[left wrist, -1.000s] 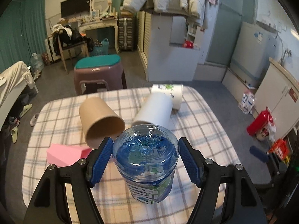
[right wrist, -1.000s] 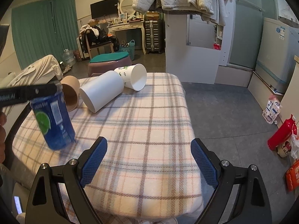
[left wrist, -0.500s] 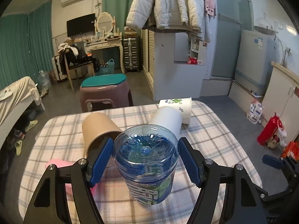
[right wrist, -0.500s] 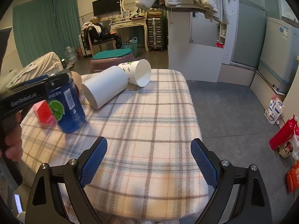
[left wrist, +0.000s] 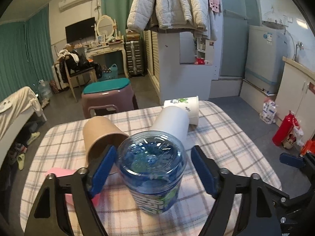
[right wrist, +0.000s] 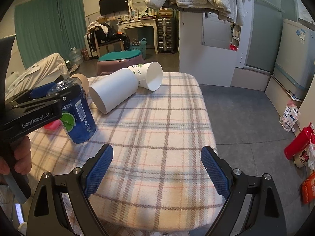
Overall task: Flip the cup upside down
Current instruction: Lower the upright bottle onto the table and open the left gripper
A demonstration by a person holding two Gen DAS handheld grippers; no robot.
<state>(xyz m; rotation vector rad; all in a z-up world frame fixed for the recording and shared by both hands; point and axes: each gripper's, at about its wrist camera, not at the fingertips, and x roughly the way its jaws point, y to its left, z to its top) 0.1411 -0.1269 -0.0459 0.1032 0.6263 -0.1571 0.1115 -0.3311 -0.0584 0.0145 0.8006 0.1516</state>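
While standing base-up, blue cup [left wrist: 151, 169] is sitting between left gripper [left wrist: 151, 167] pads, jaws spread clear | right gripper [right wrist: 157, 169] is idling wide, farther.

Surface: a table [right wrist: 167, 137] is carrying everything, and a plaid cloth [left wrist: 226, 137] of pink, grey and cream checks is covering its top and draping over the near edge.
Blue cup [left wrist: 153, 177]: is standing on the cloth bottom up, slightly tilted, near the left side.
Brown cup [left wrist: 100, 135]: is lying on its side, its mouth facing the left wrist camera, just behind the blue cup.
White cup [right wrist: 114, 90]: is lying on its side toward the far end, mouth facing front-left.
Printed paper cup [right wrist: 147, 76]: is lying on its side, touching the white cup's closed end.
Pink block [left wrist: 65, 177]: is lying flat at the left side, partly hidden.
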